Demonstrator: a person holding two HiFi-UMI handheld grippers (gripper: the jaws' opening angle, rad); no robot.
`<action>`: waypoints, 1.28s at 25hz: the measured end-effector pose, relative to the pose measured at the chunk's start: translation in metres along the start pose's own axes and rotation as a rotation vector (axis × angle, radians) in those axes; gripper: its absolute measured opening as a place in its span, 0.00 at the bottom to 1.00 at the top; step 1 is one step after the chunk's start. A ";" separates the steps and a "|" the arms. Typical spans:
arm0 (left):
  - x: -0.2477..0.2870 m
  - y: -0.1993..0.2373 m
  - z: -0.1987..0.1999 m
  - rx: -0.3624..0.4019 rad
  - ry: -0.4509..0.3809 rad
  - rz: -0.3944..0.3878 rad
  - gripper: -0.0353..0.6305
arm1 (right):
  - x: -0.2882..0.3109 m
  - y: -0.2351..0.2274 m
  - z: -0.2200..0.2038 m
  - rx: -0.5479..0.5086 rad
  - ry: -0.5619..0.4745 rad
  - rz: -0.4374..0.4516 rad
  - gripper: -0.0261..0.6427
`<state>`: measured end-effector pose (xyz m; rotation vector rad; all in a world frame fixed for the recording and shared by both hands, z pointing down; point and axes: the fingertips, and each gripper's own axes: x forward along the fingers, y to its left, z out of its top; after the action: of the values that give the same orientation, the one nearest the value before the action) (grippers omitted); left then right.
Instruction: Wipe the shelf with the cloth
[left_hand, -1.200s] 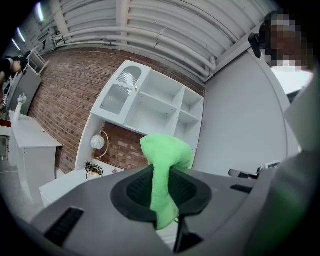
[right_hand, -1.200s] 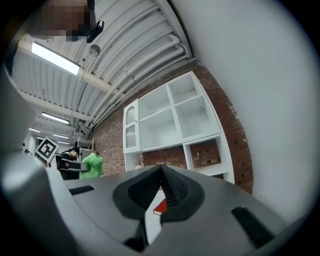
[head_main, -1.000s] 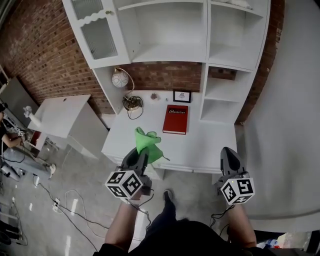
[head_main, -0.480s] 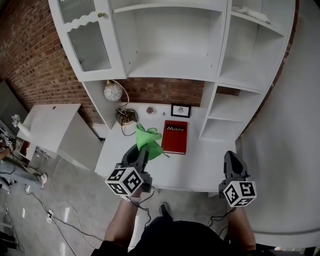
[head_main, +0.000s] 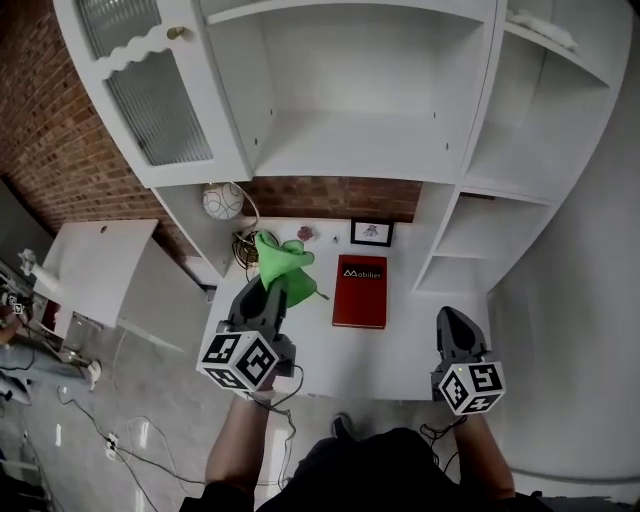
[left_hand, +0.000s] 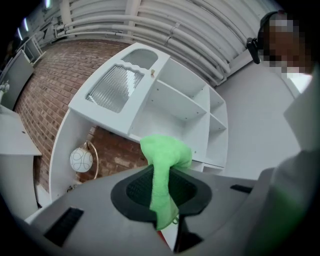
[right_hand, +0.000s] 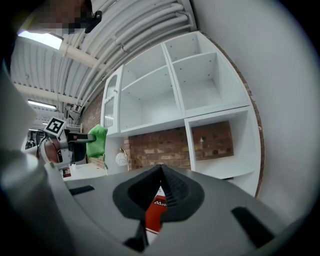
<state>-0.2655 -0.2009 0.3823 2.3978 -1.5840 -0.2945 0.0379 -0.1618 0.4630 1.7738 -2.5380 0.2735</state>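
The left gripper (head_main: 273, 292) clamps the cloth (head_main: 281, 257) below the shelf (head_main: 350, 140); the right gripper (head_main: 449, 322) hangs closed and empty, lower right of it; this looks like the approach; next the cloth must rise onto it.

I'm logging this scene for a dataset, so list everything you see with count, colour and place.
shelf: one, white, against the brick wall, above the desk
glass door: one, white frame, at the shelf's left
desk: one, white, below the shelf
cloth: one, green, pinched in the left tongs, above the desk's left side
book: one, red, flat on the desk's middle
frame: one, black, standing behind the book
lamp: one, white globe, desk's back left corner
side table: one, white, left of the desk
left tongs: shut on the cloth
right tongs: shut, empty, at the desk's right front
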 end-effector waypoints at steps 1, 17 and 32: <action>0.006 0.000 0.008 0.013 -0.012 0.000 0.15 | 0.005 -0.003 -0.002 0.001 0.008 0.007 0.04; 0.130 -0.055 0.203 0.709 -0.148 0.211 0.15 | 0.077 -0.036 0.022 0.003 -0.002 0.249 0.04; 0.316 0.029 0.190 1.090 0.434 0.525 0.15 | 0.030 -0.115 -0.019 0.099 0.059 0.099 0.04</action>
<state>-0.2258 -0.5218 0.2026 2.1794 -2.3655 1.4038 0.1338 -0.2251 0.4996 1.6461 -2.6176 0.4560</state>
